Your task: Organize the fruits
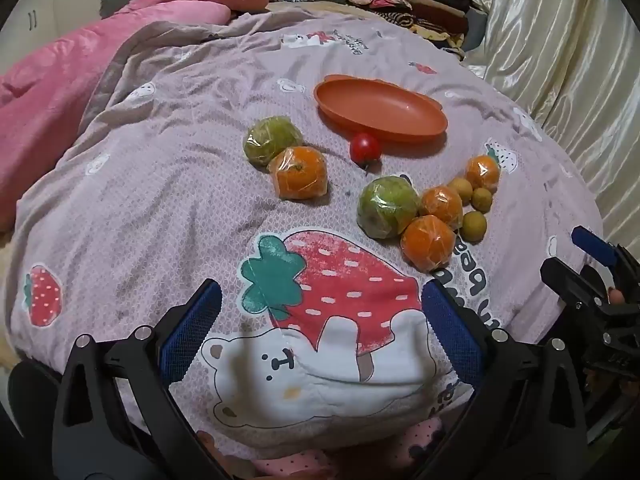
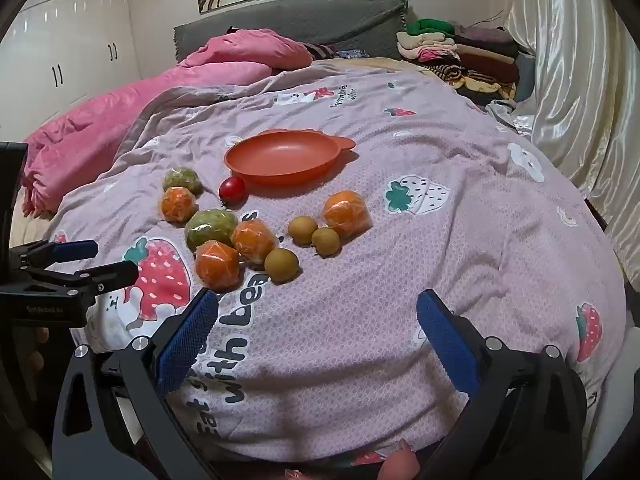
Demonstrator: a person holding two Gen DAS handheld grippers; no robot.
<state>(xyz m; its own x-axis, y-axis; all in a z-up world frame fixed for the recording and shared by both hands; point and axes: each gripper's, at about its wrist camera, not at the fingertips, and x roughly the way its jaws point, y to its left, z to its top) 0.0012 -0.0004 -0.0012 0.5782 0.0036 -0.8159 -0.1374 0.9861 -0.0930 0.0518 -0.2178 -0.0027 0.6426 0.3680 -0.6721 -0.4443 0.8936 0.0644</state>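
An empty orange plate (image 1: 380, 110) (image 2: 280, 156) lies on the bed quilt. In front of it lie a red tomato (image 1: 365, 148) (image 2: 232, 189), two wrapped green fruits (image 1: 272, 140) (image 1: 386, 206), several wrapped oranges (image 1: 298, 172) (image 2: 218, 264) and three small yellow-green fruits (image 2: 282, 264). My left gripper (image 1: 320, 320) is open and empty, well short of the fruits. My right gripper (image 2: 318, 320) is open and empty, near the closest orange. Each gripper shows at the edge of the other's view, the right one (image 1: 592, 252) and the left one (image 2: 84, 260).
The quilt (image 2: 400, 240) is soft and wrinkled. A pink duvet (image 2: 120, 108) lies at the back left. Folded clothes (image 2: 460, 52) are stacked at the back right. A shiny cream curtain (image 2: 580, 80) runs along the right side.
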